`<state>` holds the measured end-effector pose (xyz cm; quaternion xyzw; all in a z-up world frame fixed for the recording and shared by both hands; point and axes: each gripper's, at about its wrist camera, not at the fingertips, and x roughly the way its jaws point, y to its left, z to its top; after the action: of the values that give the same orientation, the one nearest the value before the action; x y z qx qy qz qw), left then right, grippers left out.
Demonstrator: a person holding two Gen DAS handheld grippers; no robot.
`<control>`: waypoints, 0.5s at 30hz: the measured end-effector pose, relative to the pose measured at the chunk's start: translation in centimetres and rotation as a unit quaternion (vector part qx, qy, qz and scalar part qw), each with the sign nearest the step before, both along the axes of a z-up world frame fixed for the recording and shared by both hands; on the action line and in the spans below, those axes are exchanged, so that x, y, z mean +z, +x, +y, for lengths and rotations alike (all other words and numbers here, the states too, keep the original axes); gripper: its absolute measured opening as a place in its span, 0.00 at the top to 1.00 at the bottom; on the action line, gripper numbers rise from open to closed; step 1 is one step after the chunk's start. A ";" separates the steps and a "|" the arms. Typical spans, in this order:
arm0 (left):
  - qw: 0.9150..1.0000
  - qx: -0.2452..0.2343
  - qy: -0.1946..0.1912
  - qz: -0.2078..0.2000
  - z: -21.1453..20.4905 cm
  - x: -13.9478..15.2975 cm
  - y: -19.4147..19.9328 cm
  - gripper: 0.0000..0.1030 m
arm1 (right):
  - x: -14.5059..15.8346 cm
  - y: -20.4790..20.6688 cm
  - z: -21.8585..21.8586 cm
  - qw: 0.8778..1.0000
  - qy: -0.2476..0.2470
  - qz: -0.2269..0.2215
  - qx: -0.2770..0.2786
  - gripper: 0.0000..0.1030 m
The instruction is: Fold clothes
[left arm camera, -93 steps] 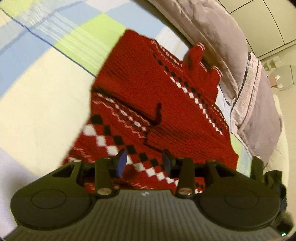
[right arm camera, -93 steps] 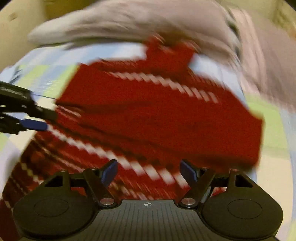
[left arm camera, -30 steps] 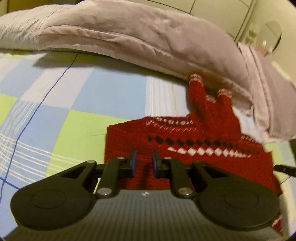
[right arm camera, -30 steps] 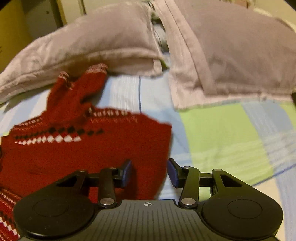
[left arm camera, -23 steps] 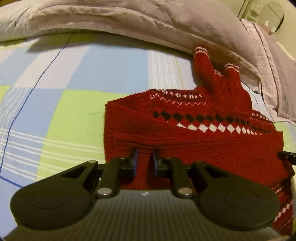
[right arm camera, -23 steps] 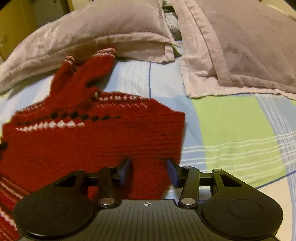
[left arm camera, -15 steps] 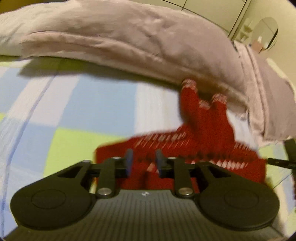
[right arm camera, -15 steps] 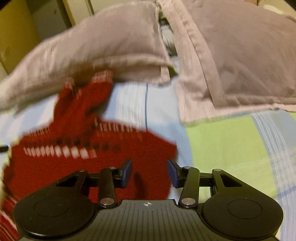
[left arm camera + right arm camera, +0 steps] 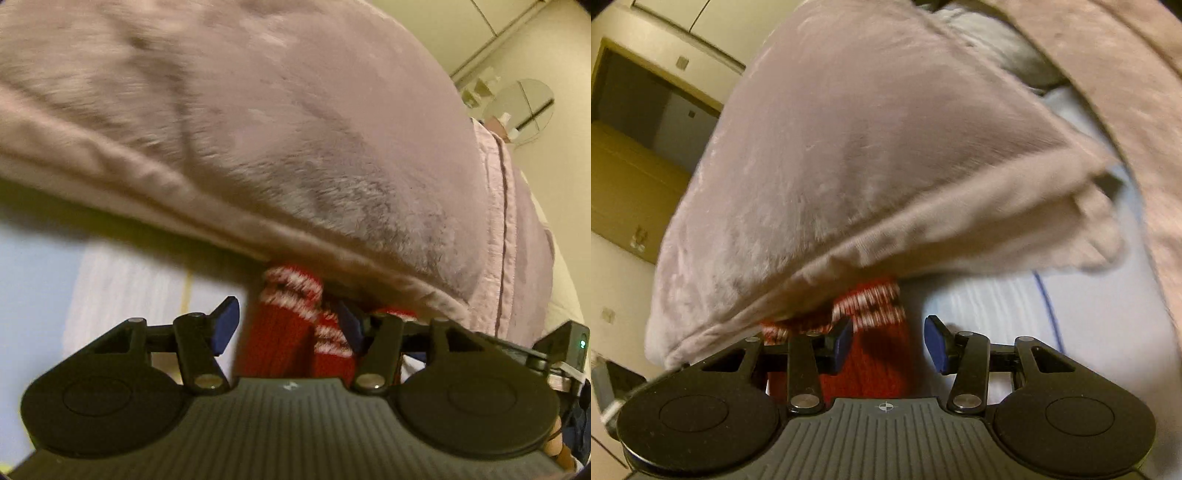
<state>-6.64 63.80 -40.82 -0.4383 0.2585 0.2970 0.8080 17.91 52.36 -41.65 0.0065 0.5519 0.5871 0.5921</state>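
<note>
Both of your claws have travelled up the bed since a second ago: then the whole folded body of the red sweater lay ahead of them, now only its sleeve ends show, hard against the pillow.

Pillow (image 9: 258, 122): the large mauve mass fills both views; its lower seam overhangs and partly covers the cuffs.

Bed sheet (image 9: 122, 273): pale checked cloth, bare to the left of the sleeves in the left wrist view and to their right in the right wrist view.

Red sweater (image 9: 275, 339): only the two sleeves are in view, lying side by side on the sheet with the striped cuffs (image 9: 871, 301) pointing at the pillow; the body is hidden below the claw housings.

Left claw (image 9: 286, 325): jaws opening, about half spread; both sleeves lie between the pads, and the pads do not press on them.

Right claw (image 9: 888, 341): jaws about half spread and straddling the nearer sleeve, with clear gaps on either side; it holds nothing.

Risks, as judged from this layout: closing here could catch the pillow's seam together with a cuff, dragging the pillow when you pull back. The left claw could pinch both sleeves at once, so that they fold as one bunch. Motion blur makes the exact cuff edges uncertain.
</note>
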 end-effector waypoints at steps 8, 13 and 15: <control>0.990 -0.034 0.073 -0.116 -4.6 4.5 -6.1 0.97 | 3.2 -0.9 -4.6 0.992 0.122 -0.025 0.004 0.97; 0.991 -0.081 0.051 -0.092 -14.7 5.1 -13.7 0.89 | 7.6 -3.0 -18.2 0.979 0.176 -0.033 0.101 0.96; 0.995 -0.096 0.021 -0.029 -18.9 4.0 -16.0 0.87 | 7.6 -5.1 -22.5 0.980 0.101 -0.062 0.159 0.87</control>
<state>-22.64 44.87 -36.86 -0.4024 0.2696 0.2109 0.8490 12.84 29.81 -34.07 -0.0584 0.4462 0.7258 0.5204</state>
